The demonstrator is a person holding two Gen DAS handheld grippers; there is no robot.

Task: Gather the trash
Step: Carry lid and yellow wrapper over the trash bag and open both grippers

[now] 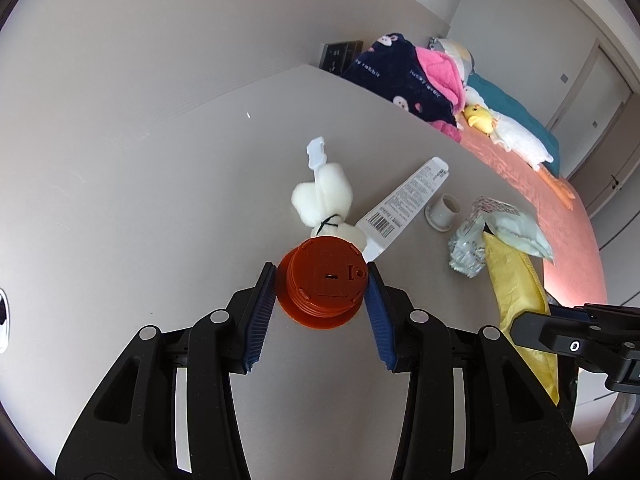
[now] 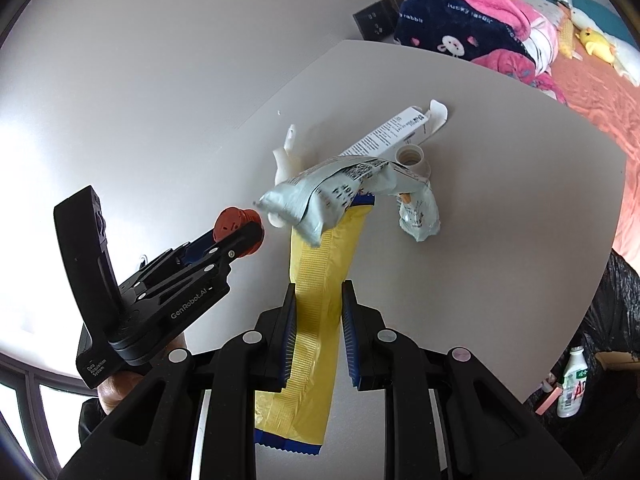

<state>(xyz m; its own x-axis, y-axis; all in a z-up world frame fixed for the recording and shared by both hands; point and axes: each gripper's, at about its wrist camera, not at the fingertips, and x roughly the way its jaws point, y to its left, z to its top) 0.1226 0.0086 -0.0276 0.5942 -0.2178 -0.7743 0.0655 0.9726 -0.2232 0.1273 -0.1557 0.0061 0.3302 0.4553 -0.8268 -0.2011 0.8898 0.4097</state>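
Observation:
My left gripper is shut on an orange-red ribbed cap and holds it over the grey table; the cap also shows in the right wrist view. My right gripper is shut on a long yellow wrapper, which also shows in the left wrist view. A pale blue wrapper lies draped over the yellow wrapper's far end. Behind the cap lie a white fluffy wad, a white tube, a small white cap and a crumpled clear wrapper.
A bed with an orange cover, a navy and pink blanket and a yellow duck toy stands beyond the table. A black bag and a white bottle are at the right, below the table edge.

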